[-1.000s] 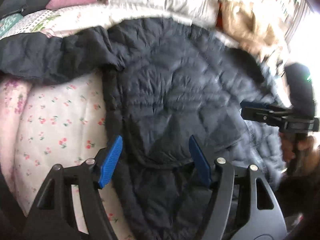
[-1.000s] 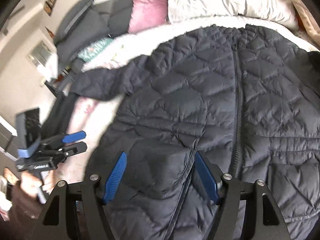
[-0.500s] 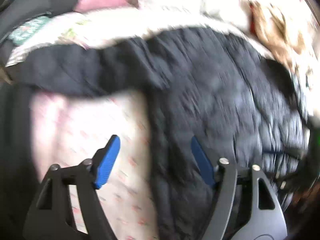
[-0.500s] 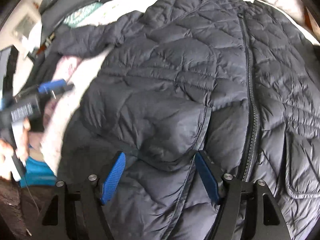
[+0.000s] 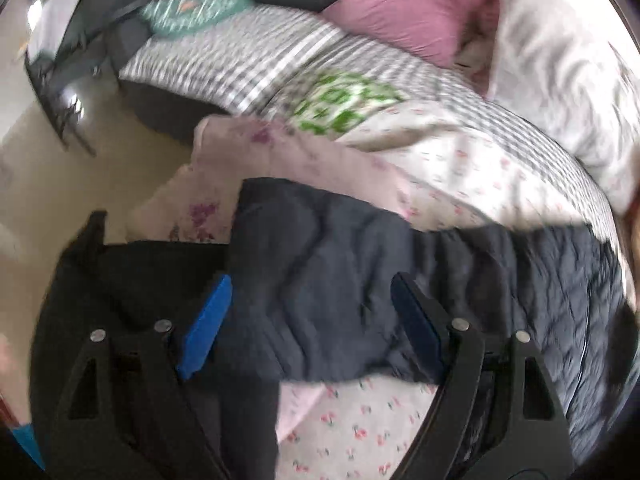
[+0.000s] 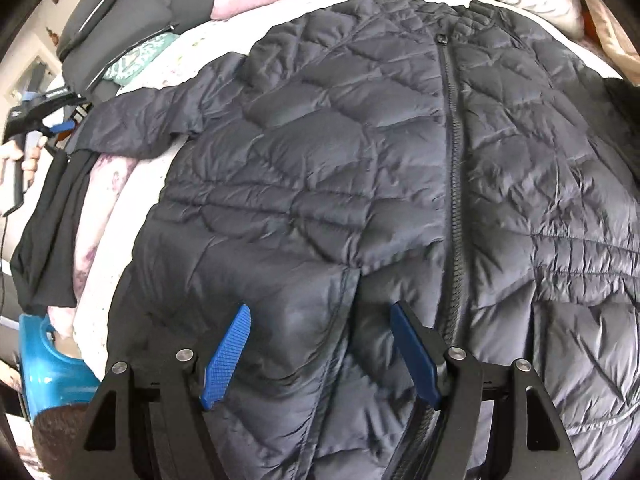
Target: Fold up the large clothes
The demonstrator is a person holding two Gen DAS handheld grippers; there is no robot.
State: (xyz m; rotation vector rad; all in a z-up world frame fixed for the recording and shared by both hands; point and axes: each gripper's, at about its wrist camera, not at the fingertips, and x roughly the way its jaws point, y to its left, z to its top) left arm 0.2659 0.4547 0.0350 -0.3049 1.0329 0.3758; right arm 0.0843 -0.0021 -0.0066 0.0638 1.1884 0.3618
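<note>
A dark quilted puffer jacket (image 6: 360, 152) lies front up on the bed, zipper (image 6: 454, 160) closed. Its left sleeve (image 5: 340, 280) stretches out sideways over the floral bedding. My left gripper (image 5: 310, 312) is open, its blue pads on either side of the sleeve end, just above it. It also shows at the far left of the right wrist view (image 6: 60, 120), beside the sleeve cuff. My right gripper (image 6: 320, 344) is open and empty over the jacket's lower front, near the pocket seam (image 6: 348, 300).
The bed has floral bedding (image 5: 360, 432), a striped cover (image 5: 260, 60), a pink pillow (image 5: 412, 8) and a white pillow (image 5: 560, 72). A black garment (image 6: 44, 232) hangs off the bed's left edge. A blue object (image 6: 44, 360) sits low at left.
My left gripper has swung left from the jacket's body out to the sleeve end. My right gripper has shifted slightly over the lower front. Both stay open.
</note>
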